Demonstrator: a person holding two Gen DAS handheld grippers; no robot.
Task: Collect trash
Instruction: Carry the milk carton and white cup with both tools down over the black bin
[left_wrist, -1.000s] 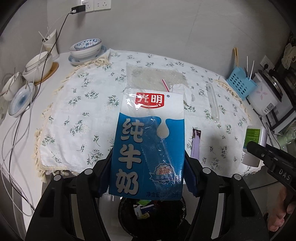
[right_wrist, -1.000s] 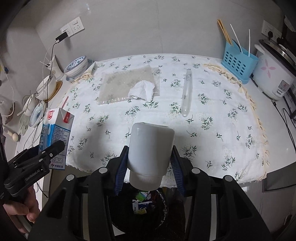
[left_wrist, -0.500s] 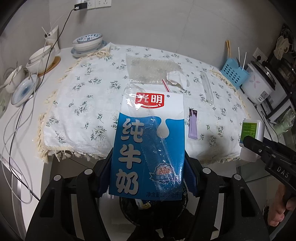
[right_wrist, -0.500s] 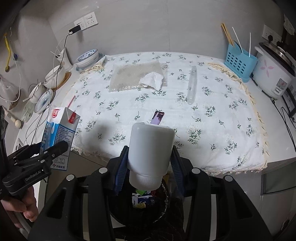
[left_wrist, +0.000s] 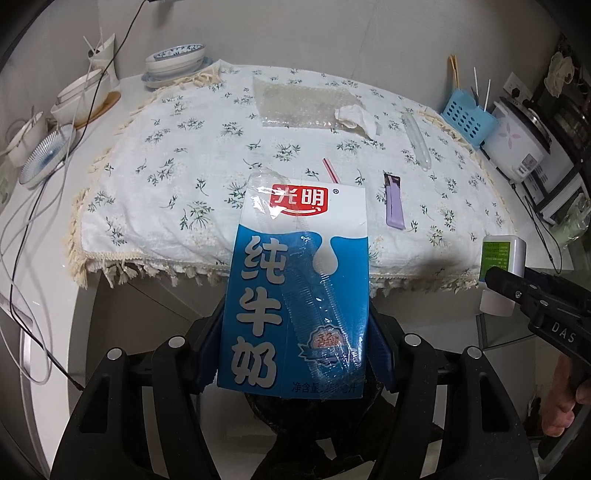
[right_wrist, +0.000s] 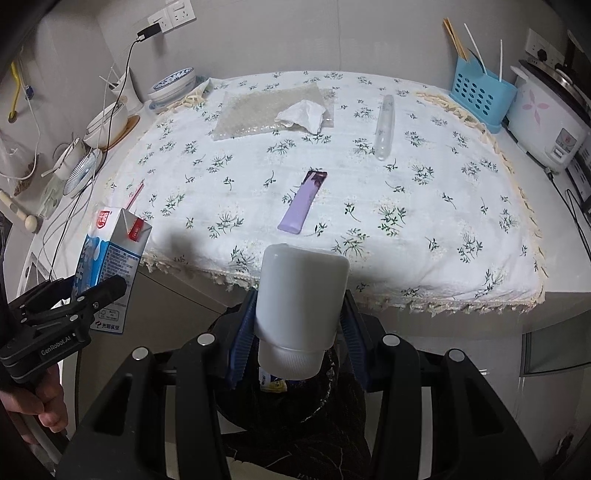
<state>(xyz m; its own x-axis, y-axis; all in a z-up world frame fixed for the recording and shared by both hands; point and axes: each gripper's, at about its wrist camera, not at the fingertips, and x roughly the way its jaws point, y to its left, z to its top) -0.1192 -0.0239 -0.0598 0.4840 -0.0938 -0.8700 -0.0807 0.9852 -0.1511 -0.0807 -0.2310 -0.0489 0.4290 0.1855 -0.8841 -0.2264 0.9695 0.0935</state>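
Note:
My left gripper (left_wrist: 295, 354) is shut on a blue and white milk carton (left_wrist: 295, 295) with a red straw, held off the table's front edge above a black trash bin (left_wrist: 332, 424). My right gripper (right_wrist: 295, 332) is shut on a white plastic bottle (right_wrist: 299, 306), cap toward me, above the same bin (right_wrist: 295, 406). On the floral tablecloth (right_wrist: 406, 229) lie a purple wrapper (right_wrist: 301, 206), a crumpled white tissue (right_wrist: 303, 116) on a bubble-wrap sheet (right_wrist: 258, 114), and a clear plastic tube (right_wrist: 384, 127). The carton (right_wrist: 107, 258) also shows at left in the right wrist view.
Bowls and plates (left_wrist: 173, 62) stand at the back left with cables (left_wrist: 37, 206). A blue utensil basket (right_wrist: 480, 92) and a rice cooker (right_wrist: 546, 118) stand at the back right. The other gripper (left_wrist: 535, 302) with the bottle is at right in the left view.
Both grippers have drawn back from the table and risen, with carton and bottle still held. The table now looks farther away and the bin lies under both.

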